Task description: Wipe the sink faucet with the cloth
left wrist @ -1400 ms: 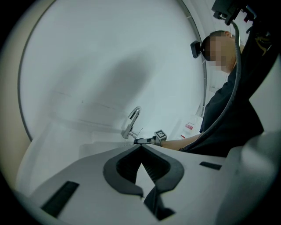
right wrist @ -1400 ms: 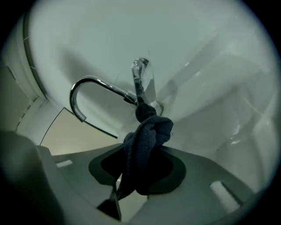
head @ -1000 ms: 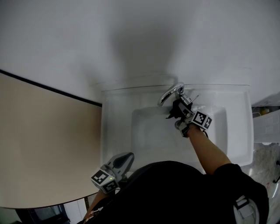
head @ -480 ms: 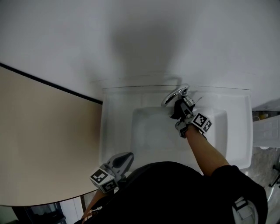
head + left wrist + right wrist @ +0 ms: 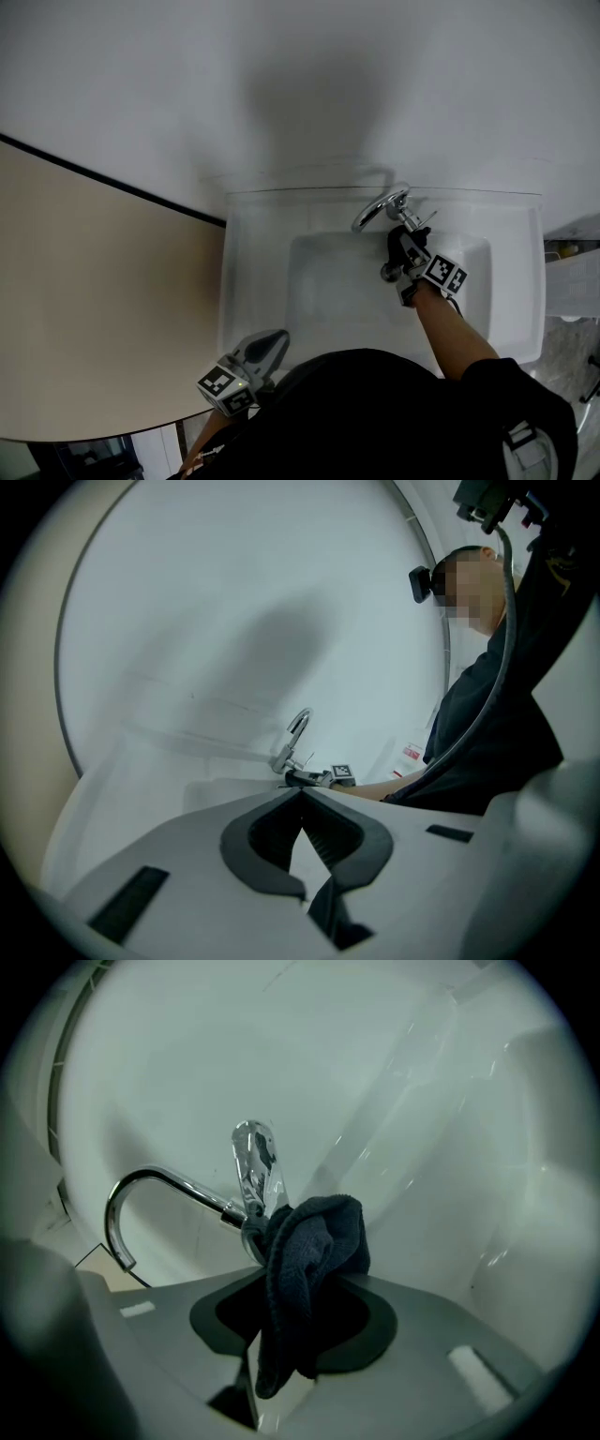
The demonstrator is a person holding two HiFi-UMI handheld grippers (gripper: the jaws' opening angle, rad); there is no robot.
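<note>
While the left claw point(image 5: 265, 345) has kept its place at the lower left of the head view, by the front edge of the white sink point(image 5: 253, 262), the right claw point(image 5: 405, 246) has slid a little to the right against the chrome faucet point(image 5: 380, 208); a second ago its tip sat under the curved spout, and now it sits at the base of the spout, right of centre in that view. That reads as a wiping pass travelling along the fixture from spout toward body; the job looks under way, not finished.

Seen from the right gripper view, the right claw point(image 5: 300, 1309) stands fairly wide yet is clenched on a bunched dark cloth point(image 5: 311, 1260), which fills the gap and hangs out below; the top of the wad meets the faucet body just under the lever handle point(image 5: 255, 1162), with the arched spout point(image 5: 164, 1183) off to the left; whether it presses hard or only brushes the metal is not clear.

From its own view the left claw point(image 5: 302, 832) is clenched tight on nothing; it points across the basin, well apart from the faucet.
</note>
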